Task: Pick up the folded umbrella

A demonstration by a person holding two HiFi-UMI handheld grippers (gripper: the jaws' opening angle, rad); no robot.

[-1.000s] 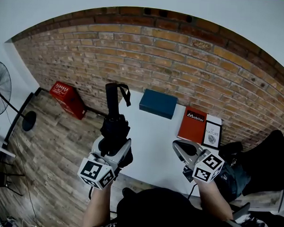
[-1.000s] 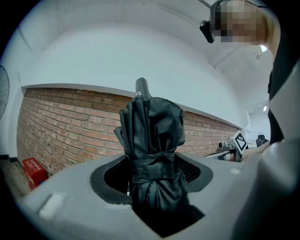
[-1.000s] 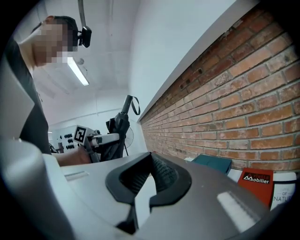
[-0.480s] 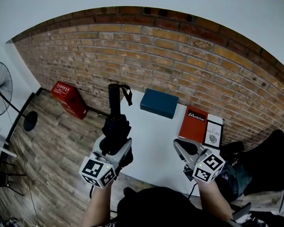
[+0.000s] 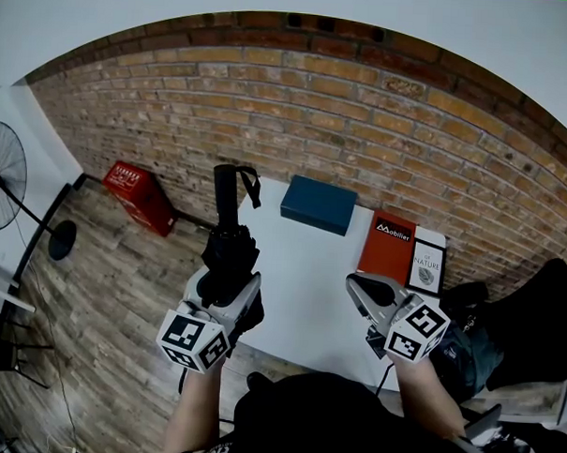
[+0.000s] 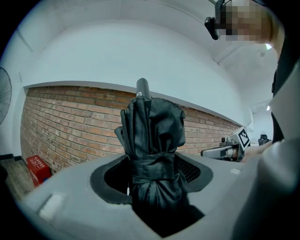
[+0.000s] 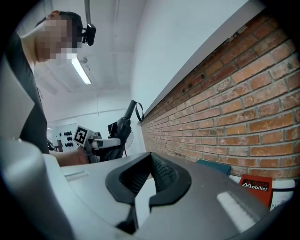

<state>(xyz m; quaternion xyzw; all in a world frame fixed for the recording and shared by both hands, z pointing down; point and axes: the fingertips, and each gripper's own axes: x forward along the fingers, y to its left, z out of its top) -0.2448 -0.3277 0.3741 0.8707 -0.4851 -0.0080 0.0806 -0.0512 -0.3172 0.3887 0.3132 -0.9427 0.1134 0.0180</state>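
The folded black umbrella (image 5: 230, 249) stands upright, strapped round its middle, its handle (image 5: 225, 185) pointing up with a wrist loop. My left gripper (image 5: 227, 284) is shut on the umbrella's lower part and holds it in the air over the left edge of the white table (image 5: 305, 269). In the left gripper view the umbrella (image 6: 152, 140) fills the space between the jaws of the left gripper (image 6: 153, 174). My right gripper (image 5: 361, 288) hovers over the table's right front, shut and holding nothing. The right gripper view shows that gripper (image 7: 151, 157) with jaws meeting, and the umbrella (image 7: 121, 130) far left.
A blue box (image 5: 318, 205) lies at the back of the table. A red book (image 5: 387, 247) and a white book (image 5: 425, 264) lie at the right. A brick wall (image 5: 363, 121) stands behind. On the wooden floor are a red crate (image 5: 136, 195) and a standing fan (image 5: 4, 176).
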